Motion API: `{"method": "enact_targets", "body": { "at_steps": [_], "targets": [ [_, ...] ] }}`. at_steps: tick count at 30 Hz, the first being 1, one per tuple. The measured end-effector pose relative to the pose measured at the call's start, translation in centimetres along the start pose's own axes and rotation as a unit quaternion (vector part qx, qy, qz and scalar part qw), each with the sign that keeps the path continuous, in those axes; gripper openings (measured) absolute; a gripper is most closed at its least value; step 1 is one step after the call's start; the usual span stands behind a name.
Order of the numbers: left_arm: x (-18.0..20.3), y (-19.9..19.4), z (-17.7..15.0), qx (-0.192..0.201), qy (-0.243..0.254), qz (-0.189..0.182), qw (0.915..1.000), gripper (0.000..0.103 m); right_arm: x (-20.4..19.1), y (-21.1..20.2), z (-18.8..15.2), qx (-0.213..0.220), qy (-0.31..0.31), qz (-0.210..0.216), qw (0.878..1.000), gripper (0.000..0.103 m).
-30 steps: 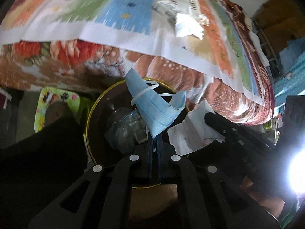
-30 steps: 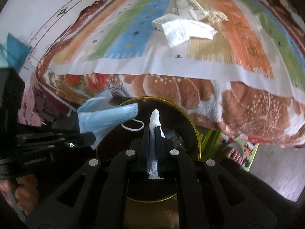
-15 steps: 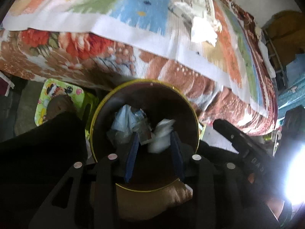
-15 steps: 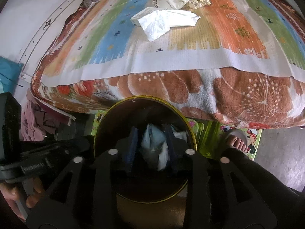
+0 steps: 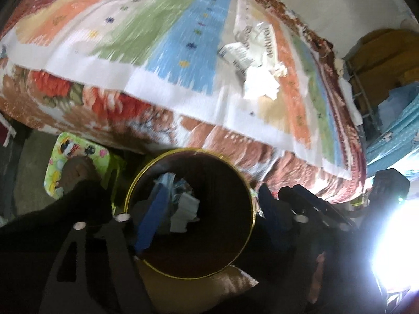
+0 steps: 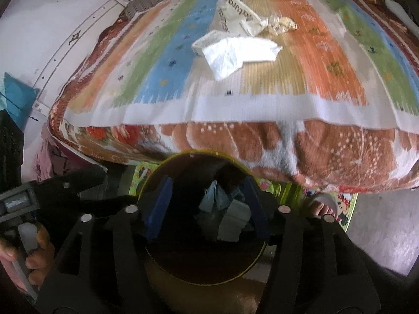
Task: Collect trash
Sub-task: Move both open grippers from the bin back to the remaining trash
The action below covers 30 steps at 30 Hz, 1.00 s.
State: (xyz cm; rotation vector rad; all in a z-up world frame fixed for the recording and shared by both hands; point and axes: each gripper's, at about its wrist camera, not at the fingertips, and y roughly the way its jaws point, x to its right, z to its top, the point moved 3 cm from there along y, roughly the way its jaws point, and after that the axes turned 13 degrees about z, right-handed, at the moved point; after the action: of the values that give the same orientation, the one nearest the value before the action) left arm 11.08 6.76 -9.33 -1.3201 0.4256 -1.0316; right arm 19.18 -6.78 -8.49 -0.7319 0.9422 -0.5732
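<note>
Left gripper (image 5: pixel 209 214) — jaws wide apart, empty, held over the mouth of the bin (image 5: pixel 244 180). Right gripper (image 6: pixel 207 209) — jaws likewise apart and empty, over the same bin (image 6: pixel 192 154).

Bin: round, dark inside, yellow rim, standing on the floor against the bed (image 6: pixel 340 157). In it lie a blue face mask (image 6: pixel 216 196) and a white tissue (image 6: pixel 234 221), on other rubbish.

Bed: striped cloth (image 6: pixel 327 60) over a brown flowered blanket. On the cloth, well apart from the bin — a white tissue sheet (image 6: pixel 235 52), a printed wrapper (image 6: pixel 235 13) and a small crumpled scrap (image 6: pixel 281 23).

Room: white wall, grey floor, a green cartoon mat (image 5: pixel 62 159) under the bed's edge.

Change from a second ago: both jaws were clamped then, left on the mask, right on the tissue; both items now lie in the bin.

Left hand (image 6: pixel 28 256) grips its handle, seen at the lower left of the right view.
</note>
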Motion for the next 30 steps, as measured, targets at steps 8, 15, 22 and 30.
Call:
{"method": "enact_targets", "body": {
  "at_steps": [8, 15, 22, 30],
  "targets": [
    [0.3, -1.4, 2.1, 0.053, 0.002, 0.011, 0.9985, 0.088, -0.5, -2.5, 3.1, 0.047, -0.031, -0.021, 0.998, 0.074],
    [0.9, -2.5, 4.3, 0.09, 0.003, 0.018, 0.9958, 0.097, -0.5, -2.6, 5.7, 0.049, -0.049, -0.023, 0.997, 0.09],
    [1.7, -1.8, 8.9, 0.092, 0.007, 0.032, 0.9952, 0.097, 0.0, -0.7, 9.1, 0.036, -0.072, -0.046, 0.996, 0.094],
    [2.5, -0.3, 12.6, 0.084, 0.016, 0.045, 0.9953, 0.097, 0.3, 1.0, 11.7, 0.027, -0.089, -0.045, 0.995, 0.094]
  ]
}}
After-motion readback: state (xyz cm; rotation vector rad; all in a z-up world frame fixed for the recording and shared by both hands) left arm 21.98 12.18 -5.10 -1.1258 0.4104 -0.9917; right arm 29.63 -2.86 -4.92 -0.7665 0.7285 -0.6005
